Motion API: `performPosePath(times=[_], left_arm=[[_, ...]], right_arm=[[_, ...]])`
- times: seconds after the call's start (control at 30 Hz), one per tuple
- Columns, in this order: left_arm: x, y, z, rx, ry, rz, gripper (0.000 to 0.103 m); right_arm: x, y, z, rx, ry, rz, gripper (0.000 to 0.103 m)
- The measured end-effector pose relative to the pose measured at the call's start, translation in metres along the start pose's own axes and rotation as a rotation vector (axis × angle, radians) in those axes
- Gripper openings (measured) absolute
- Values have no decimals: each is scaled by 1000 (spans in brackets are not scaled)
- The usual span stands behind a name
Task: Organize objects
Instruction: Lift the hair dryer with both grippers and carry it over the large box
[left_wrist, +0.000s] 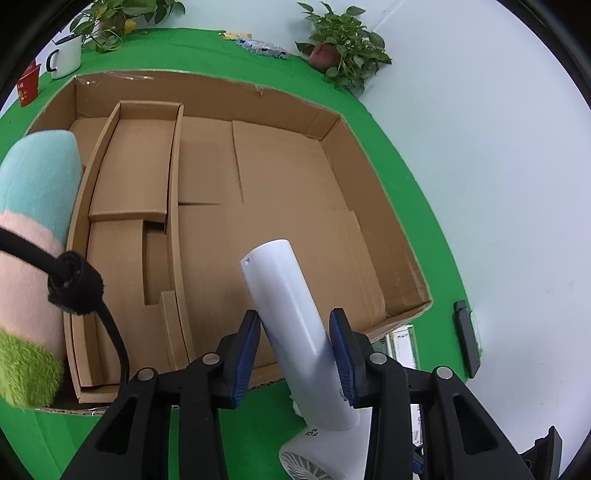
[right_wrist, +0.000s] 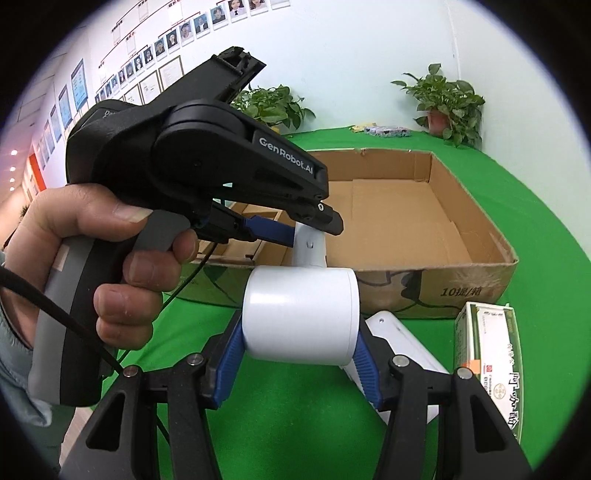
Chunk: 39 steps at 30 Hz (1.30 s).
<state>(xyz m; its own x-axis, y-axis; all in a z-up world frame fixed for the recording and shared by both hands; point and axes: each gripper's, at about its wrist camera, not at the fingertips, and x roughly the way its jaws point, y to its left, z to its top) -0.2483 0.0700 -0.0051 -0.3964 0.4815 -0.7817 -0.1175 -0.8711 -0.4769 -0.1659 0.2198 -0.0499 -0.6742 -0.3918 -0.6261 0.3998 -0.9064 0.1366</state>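
Both claws are on one item right now: the white hair dryer (right_wrist: 301, 310) hangs over the green cloth (right_wrist: 535, 221), just at the near wall of the cardboard box (right_wrist: 476, 266). The right gripper (right_wrist: 301, 343) is clenched across the fat barrel, blue pads pressed on both sides. The left gripper (left_wrist: 295, 325) is grasping the slim handle, a pad lying against each side, though how firmly it bites I cannot tell. The handle tip leans out over the big open compartment on the right of the box, so a drop-in there looks like the plan. Here is the danger: two grips on one stiff, glossy body. If the hands drift apart or twist against each other, the smooth plastic may skid out of one pair of pads and the dryer may swing on the other. The barrel is round, so it could roll in the right claw. Lowering too early could clip the near wall and tip the box. Too far left, and it lands on the cardboard divider (left_wrist: 173, 206) rather than flat on the floor. Near right, the medicine carton (right_wrist: 491, 365) sits close enough to be bumped by the right claw. Another white item (right_wrist: 402, 339) lies just beneath, half hidden. The plush toy (left_wrist: 33, 221) leans at the left wall.
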Motion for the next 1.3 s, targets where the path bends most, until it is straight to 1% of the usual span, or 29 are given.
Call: performPosePath(times=[0.13, 0.27, 0.4, 0.57, 0.63, 0.77, 0.97, 1.03, 1.07, 1.2, 1.3], left_arm=[[-18, -8, 9, 19, -36, -8, 36], [-29, -14, 34, 32, -68, -11, 35], [-29, -15, 61, 34, -72, -4, 35], [-10, -6, 95, 20, -53, 17, 35], [1, 1, 101, 8, -32, 26, 35], [31, 16, 110, -15, 30, 63, 35], [63, 33, 102, -23, 113, 112, 35], [69, 38, 101, -33, 132, 118, 35], [67, 40, 97, -32, 128, 109, 35], [65, 41, 96, -26, 133, 125, 35], [67, 42, 97, -16, 135, 136, 34]], right_arm=[[-4, -1, 14, -5, -28, -8, 54], [-3, -3, 32, -7, -61, -10, 54], [7, -8, 52, 5, -77, -1, 54], [27, -14, 69, 28, -73, 16, 54], [38, -18, 73, 47, -57, 27, 54], [61, -27, 74, 97, 5, 53, 54], [85, -36, 63, 144, 104, 80, 54], [91, -39, 60, 160, 139, 100, 54], [93, -40, 60, 161, 148, 103, 54], [94, -40, 61, 150, 162, 101, 54], [98, -38, 62, 141, 199, 107, 55]])
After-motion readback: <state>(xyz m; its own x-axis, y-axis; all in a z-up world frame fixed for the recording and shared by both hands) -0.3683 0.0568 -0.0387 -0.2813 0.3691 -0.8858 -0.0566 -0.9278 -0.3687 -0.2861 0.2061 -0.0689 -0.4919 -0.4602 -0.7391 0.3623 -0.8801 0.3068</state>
